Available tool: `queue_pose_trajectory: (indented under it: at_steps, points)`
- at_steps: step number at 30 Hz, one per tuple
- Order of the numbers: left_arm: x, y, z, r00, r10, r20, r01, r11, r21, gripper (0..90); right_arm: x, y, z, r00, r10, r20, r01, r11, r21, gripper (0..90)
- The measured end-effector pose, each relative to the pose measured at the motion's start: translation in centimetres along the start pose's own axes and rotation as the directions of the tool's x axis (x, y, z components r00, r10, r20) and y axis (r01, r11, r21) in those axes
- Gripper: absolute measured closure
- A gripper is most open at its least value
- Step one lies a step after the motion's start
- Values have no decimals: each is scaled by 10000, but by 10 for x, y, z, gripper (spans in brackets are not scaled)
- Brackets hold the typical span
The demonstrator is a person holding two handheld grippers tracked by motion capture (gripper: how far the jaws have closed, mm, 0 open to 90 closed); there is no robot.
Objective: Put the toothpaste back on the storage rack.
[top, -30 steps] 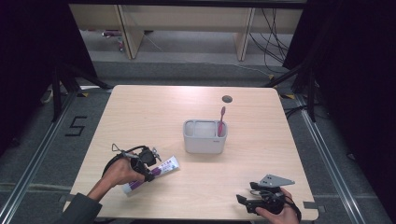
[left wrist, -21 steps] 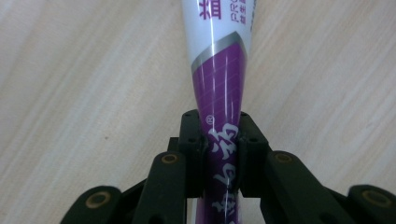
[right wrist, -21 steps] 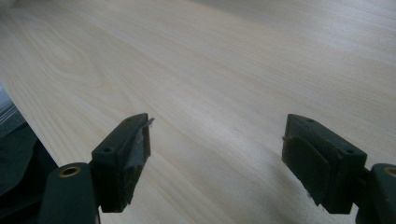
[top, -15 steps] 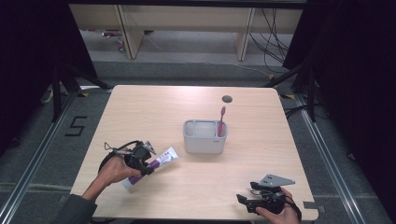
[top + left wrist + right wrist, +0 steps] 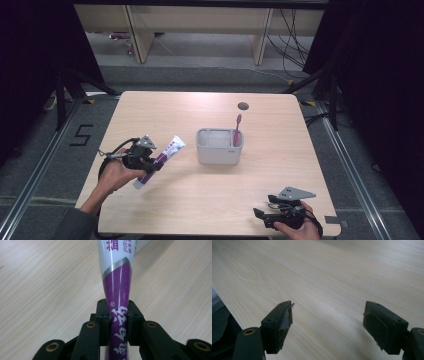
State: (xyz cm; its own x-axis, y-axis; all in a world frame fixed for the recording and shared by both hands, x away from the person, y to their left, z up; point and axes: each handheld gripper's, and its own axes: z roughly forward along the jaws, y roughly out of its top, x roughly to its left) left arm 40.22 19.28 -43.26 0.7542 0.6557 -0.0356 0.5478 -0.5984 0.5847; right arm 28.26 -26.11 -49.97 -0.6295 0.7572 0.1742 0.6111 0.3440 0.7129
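My left gripper (image 5: 150, 161) (image 5: 117, 322) is shut on a purple and white toothpaste tube (image 5: 161, 159) (image 5: 117, 280), pinching its purple lower part. The tube hangs tilted above the left side of the wooden table (image 5: 200, 205), its white end pointing toward a grey holder box (image 5: 219, 146) at the middle. A pink toothbrush (image 5: 237, 127) stands upright in the box's right compartment. My right gripper (image 5: 262, 216) (image 5: 328, 322) rests low at the front right of the table, its jaws open with nothing between them.
A dark round hole (image 5: 243, 106) is in the table (image 5: 317, 272) near its back edge. Cables and shelf legs lie on the floor beyond the table. Metal rails run along both sides of the table.
The left gripper has lifted the toothpaste tube off the table and carried it up and toward the box. The right gripper has kept still.
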Motion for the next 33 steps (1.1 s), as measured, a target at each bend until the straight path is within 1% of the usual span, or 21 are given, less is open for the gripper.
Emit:
queue_pose_trajectory:
  at_steps: [1, 5, 9, 11, 14, 16, 18, 19, 21, 22, 23, 24, 25, 26, 27, 28, 29, 30, 31, 32, 33]
  points:
    - [0, 1, -1, 10000, 4, -19, -4, 10000, -43, 757, 0, 0, 0, 10000, -3, -5, 3, 10000, -10, 242]
    - [-1, 3, -5, 9992, -211, -351, 179, 9959, -882, 757, -1, 0, 0, 10000, -11, 7, 11, 10000, -22, 242]
    - [-3, 7, -10, 9972, -642, -378, 562, 9814, -1835, 757, -1, 0, 0, 10000, 85, 45, -85, 10000, 18, 241]
    - [-4, 10, -13, 9970, -615, -479, 502, 9767, -2088, 757, -1, 0, 0, 10000, 88, 47, -88, 10000, 22, 241]
    - [-6, 15, -16, 9964, -724, -451, 586, 9651, -2553, 757, -1, 0, 0, 9999, 97, 56, -97, 10000, 18, 241]
    - [-9, 19, -16, 9950, -895, -453, 720, 9516, -2988, 757, -1, 0, 0, 10000, 71, 56, -71, 10000, -3, 241]
    - [-10, 23, -17, 9941, -938, -539, 711, 9420, -3279, 757, -1, 0, 0, 10000, 59, 43, -59, 10000, -27, 241]
    - [-11, 25, -17, 9949, -939, -367, 765, 9399, -3329, 757, -1, 0, 0, 10000, 84, 38, -84, 10000, -14, 241]
    - [-15, 31, -16, 9935, -1073, -388, 861, 9285, -3611, 757, -2, 0, 0, 9999, 41, 106, -40, 10000, -49, 241]
    - [-15, 34, -16, 9950, -950, -310, 779, 9318, -3544, 757, -2, 0, 0, 9999, 68, 128, -68, 10000, -40, 241]
    - [-17, 37, -16, 9946, -947, -416, 727, 9261, -3702, 757, -1, 0, 0, 9999, 75, 92, -75, 10000, -36, 241]
    - [-18, 40, -16, 9951, -934, -333, 746, 9261, -3698, 758, -1, 0, 1, 9999, 101, -28, -101, 9999, -46, 241]
    - [-19, 43, -15, 9949, -971, -284, 789, 9202, -3834, 757, -1, 0, 0, 10000, 69, 7, -68, 10000, -34, 241]
    - [-21, 46, -15, 9943, -968, -443, 718, 9168, -3929, 758, 1, -1, 0, 9992, 402, -59, -402, 9992, 5, 241]
    - [-22, 50, -13, 9953, -928, -267, 746, 9144, -3978, 758, -1, 0, 0, 9998, 192, 18, -192, 9998, -20, 240]
    - [-23, 53, -12, 9951, -944, -294, 737, 9061, -4165, 758, -2, -1, 0, 9998, 198, 13, -198, 9998, -21, 240]
    - [-25, 59, -11, 9948, -962, -336, 732, 9037, -4219, 758, -1, -1, -1, 9996, 261, 47, -261, 9997, -30, 240]
    - [-24, 62, -11, 9962, -824, -267, 639, 9074, -4153, 757, 1, -1, 0, 9986, 530, -33, -530, 9986, 9, 240]
    - [-26, 66, -10, 9945, -993, -346, 741, 8952, -4394, 758, 0, -1, 0, 9994, 336, -26, -336, 9994, 8, 240]
    - [-26, 71, -10, 9951, -952, -250, 745, 8943, -4411, 758, -2, 0, 0, 9999, 75, 93, -75, 10000, -33, 240]
    - [-27, 75, -9, 9946, -1025, -154, 847, 8896, -4488, 757, -1, -1, 0, 9997, 242, 12, -242, 9997, -17, 240]
